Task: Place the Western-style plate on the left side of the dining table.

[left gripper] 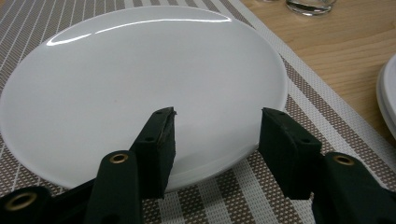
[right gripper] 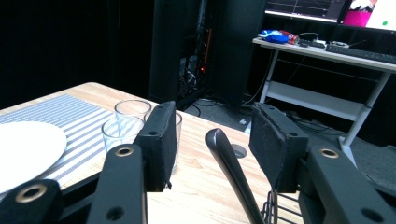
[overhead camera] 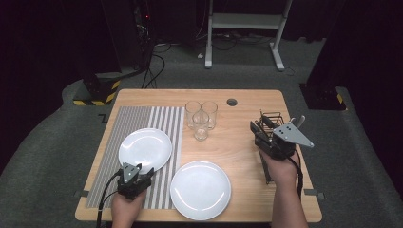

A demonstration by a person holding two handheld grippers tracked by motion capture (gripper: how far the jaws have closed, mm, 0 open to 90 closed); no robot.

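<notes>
Left claw (left gripper: 217, 133) spread over white plate (left gripper: 140, 88), right claw (right gripper: 212, 140) spread around black handle (right gripper: 231, 172), rack (right gripper: 275, 207) cut off

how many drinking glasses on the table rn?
3, clustered at the table's far middle: two at the back side by side, and one in front of them. None looks hidden.

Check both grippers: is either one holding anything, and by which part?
Nothing is held. The left gripper has open jaws over the near rim of the plate. The right gripper straddles the rack's black handle without pressing it.
</notes>
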